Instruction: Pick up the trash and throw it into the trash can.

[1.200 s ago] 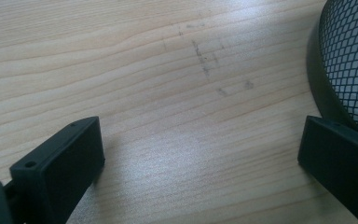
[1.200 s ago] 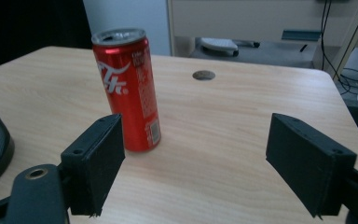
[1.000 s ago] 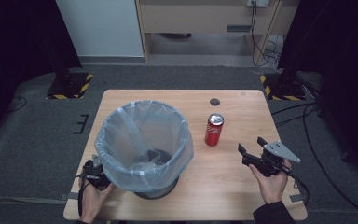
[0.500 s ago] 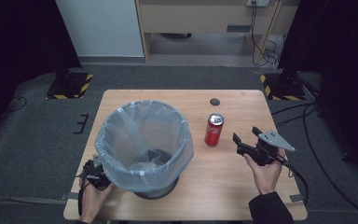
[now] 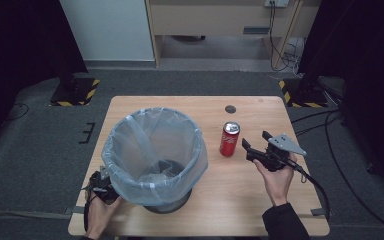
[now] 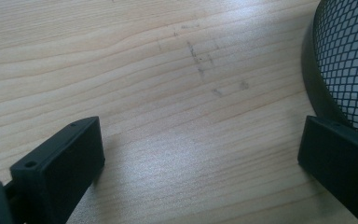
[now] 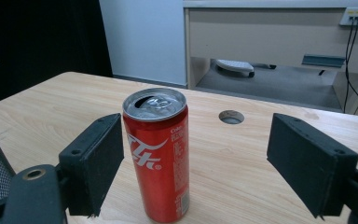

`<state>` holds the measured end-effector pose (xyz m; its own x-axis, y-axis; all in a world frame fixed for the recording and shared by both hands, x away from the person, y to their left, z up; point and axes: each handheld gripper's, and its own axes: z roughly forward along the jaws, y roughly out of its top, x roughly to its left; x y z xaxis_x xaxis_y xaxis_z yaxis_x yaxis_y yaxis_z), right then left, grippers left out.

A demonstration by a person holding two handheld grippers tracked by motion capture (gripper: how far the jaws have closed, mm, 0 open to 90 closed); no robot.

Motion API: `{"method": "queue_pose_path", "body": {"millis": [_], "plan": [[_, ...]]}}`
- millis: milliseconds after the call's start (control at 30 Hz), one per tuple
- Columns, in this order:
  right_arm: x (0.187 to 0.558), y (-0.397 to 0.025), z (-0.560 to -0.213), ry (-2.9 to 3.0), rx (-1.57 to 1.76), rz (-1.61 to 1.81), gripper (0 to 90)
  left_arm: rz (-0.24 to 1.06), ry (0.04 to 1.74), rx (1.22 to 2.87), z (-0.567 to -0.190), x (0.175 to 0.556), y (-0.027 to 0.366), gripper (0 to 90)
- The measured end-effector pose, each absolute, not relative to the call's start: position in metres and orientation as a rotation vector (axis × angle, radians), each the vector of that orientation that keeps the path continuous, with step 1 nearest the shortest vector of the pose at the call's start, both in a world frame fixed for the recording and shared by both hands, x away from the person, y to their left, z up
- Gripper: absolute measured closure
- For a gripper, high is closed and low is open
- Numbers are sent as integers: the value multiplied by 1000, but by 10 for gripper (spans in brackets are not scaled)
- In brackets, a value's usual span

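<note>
On table (image 5: 260, 200) centre-right stands red can (image 5: 229, 139), upright, top opened, white script on side. Right tool (image 5: 254, 145) w/ jaws wide apart sits just right of can, not touching; can nearer its left jaw. Left tool (image 5: 101, 181), jaws apart, rests by lined mesh bin (image 5: 152, 155), which stands left of can.
</note>
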<state>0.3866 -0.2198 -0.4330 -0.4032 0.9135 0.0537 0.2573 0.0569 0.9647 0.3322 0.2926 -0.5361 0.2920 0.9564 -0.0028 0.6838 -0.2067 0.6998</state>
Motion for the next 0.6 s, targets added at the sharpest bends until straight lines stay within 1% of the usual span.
{"method": "queue_pose_path", "body": {"millis": [600], "plan": [[415, -190, -447, 1796, 1185, 1388, 184, 593, 1460, 1970, -536, 332, 293, 0]]}}
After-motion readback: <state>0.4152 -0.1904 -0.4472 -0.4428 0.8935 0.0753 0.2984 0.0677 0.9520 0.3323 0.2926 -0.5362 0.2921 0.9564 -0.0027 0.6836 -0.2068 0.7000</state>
